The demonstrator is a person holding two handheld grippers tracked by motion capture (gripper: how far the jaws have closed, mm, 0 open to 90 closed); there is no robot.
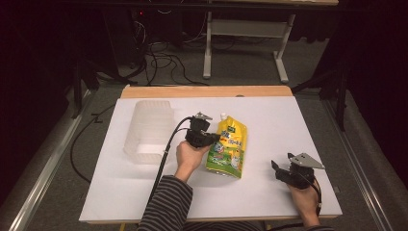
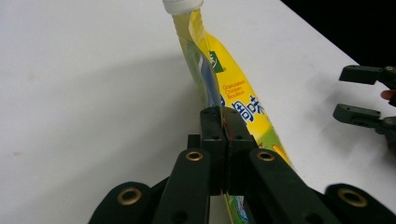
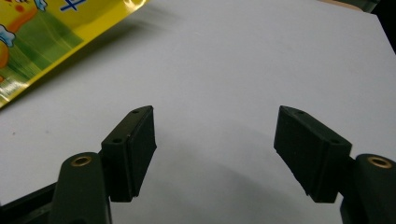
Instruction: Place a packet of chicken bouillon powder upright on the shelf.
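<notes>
While the white table (image 1: 144, 192) spans most of the high view, a clear plastic bin (image 1: 146, 131) sits in its upper left part, and the yellow spouted pouch (image 1: 227, 148) lies at the centre of the frame. The pouch looks soft and floppy, its film probably slick, with loose contents that would sag and shift; a flat side seam seems the surest place to pinch. The left gripper (image 2: 220, 122) has its jaws clamped on just such an edge, partway down from the white cap (image 2: 183, 5). The right gripper (image 3: 215, 149), at lower right, hangs with jaws spread wide, holding nothing.
</notes>
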